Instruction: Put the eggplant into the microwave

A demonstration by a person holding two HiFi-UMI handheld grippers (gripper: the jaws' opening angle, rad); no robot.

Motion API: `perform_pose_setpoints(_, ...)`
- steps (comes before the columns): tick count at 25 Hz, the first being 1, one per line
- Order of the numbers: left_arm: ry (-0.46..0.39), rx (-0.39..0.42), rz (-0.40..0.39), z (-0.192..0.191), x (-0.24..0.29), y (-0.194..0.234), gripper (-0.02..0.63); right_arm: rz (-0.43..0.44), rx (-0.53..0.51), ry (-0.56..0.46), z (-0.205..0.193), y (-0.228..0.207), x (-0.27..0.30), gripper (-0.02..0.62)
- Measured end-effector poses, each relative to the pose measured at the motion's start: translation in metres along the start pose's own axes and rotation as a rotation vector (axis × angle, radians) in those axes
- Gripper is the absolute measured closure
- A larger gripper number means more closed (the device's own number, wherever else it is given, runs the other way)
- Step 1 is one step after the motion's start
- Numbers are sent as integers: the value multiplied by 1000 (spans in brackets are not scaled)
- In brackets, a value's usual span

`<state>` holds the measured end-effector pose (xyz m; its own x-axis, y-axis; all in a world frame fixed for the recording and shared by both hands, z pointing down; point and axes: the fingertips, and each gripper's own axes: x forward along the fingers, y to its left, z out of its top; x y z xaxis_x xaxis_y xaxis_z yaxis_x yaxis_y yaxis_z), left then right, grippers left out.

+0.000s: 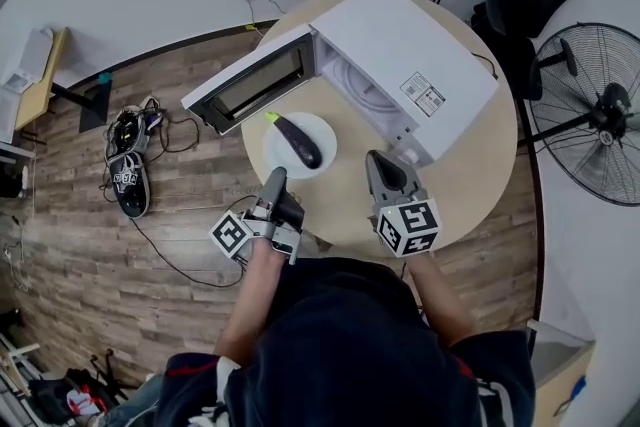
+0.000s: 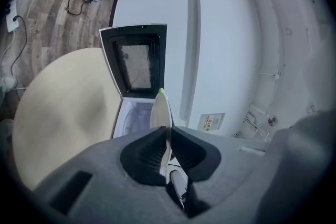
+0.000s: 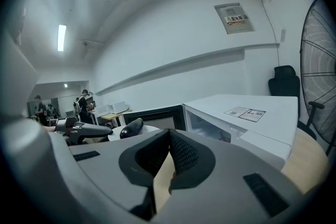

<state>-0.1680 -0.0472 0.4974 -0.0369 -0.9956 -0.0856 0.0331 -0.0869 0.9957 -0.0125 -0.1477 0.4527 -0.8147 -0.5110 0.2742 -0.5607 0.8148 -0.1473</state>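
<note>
dark-clad torso of the person point(image 1: 370, 345) fills the bottom of the head view, both arms out over the round pale wooden table point(image 1: 470, 185). i've got the left gripper point(image 1: 274, 177) clamped on the near rim of the round white plate point(image 1: 280, 155); in the left gripper view point(image 2: 167, 134) the black ribbed pads squeeze the plate point(image 2: 161, 113) edge-on. the dark purple eggplant with the green stem point(image 1: 300, 143) lies on that plate, stem end toward the microwave door, just in front of the open cavity and not inside it. can't tell if the plate rests on the table or is lifted off it. the boxy white microwave point(image 1: 400, 65) sits on the table with its dark-windowed door point(image 1: 255, 80) swung wide open to the left. the right gripper point(image 1: 385, 160) is to the right of the plate, near the microwave's front corner; its own view point(image 3: 169, 136) shows the jaws together at the tips with nothing between them, and the eggplant point(image 3: 131, 127) off to its left. black standing fan point(image 1: 590, 115) is off to the right of the table.
</note>
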Motion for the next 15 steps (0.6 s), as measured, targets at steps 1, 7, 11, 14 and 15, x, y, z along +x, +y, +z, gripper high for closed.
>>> perform_pose_setpoints(1,13,-13,1,1,3,2,569,-14,1,0,1,0,1,584)
perform_pose_setpoints(7,102,-85,-10,10,26,17,569,-90,6,5,2,2,6,584)
perform_pose_setpoints(11,170,-74,-1,15,44,27,568,-135,10,15,1,2,10,584)
perform_pose_setpoints(14,208,-84,3,16,54,38,568,-167,12,19,0,1,11,584)
perform_pose_setpoints(15,220,-85,5,16,56,42,568,-179,10,20,1,1,12,584)
